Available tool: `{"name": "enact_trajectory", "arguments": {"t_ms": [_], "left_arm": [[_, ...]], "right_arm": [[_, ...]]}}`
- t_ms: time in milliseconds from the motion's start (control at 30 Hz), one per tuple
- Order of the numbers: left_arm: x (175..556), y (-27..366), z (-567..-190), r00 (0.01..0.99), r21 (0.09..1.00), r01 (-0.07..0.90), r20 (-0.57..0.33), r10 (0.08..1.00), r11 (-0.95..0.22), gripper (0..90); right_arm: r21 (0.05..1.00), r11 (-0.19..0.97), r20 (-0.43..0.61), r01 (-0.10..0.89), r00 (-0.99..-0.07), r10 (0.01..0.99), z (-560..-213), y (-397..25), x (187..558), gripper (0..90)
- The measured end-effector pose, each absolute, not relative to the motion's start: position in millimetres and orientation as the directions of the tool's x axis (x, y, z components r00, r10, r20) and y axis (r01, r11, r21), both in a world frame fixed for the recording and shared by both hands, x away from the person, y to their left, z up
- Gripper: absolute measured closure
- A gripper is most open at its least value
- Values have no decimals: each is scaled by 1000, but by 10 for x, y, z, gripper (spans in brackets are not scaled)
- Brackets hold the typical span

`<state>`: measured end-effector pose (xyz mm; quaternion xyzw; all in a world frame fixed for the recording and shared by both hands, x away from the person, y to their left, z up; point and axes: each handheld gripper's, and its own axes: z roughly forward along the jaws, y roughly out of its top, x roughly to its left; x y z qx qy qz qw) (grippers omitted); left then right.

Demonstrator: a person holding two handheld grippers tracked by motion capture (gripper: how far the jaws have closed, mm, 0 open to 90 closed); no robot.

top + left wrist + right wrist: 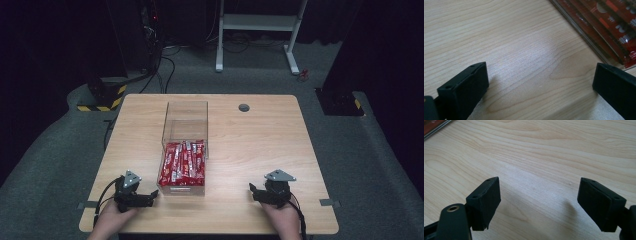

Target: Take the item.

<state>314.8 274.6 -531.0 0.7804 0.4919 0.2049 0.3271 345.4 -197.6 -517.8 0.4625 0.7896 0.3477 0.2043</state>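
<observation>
High view: wooden worktop (260, 145), with a clear plastic box (185, 120) standing lengthwise near the middle, its near half packed with red sachets (183, 162), far half bare. Left tool (150, 196) held low at the near left edge, just beside the box's near left corner, apparently not touching, though hard to judge at this size. Right tool (254, 192) near the front edge on the right, well apart from the box, resting low over bare wood.

Left gripper view: jaws spread wide, nothing between them but wood grain; box wall and red sachets (609, 22) at upper right, close to the right jaw.

Right gripper view: jaws likewise spread wide over bare worktop (536, 157), pinching nothing.
</observation>
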Motion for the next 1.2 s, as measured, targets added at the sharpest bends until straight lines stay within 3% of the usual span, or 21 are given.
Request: {"name": "enact_trajectory", "arguments": {"t_ms": [1200], "left_arm": [[3152, 2744, -5311, 433, 713, 633, -3, 901, -302, 6]], "right_arm": [[759, 388, 9, 524, -604, 797, -5130, -1530, 3332, 273]]}}
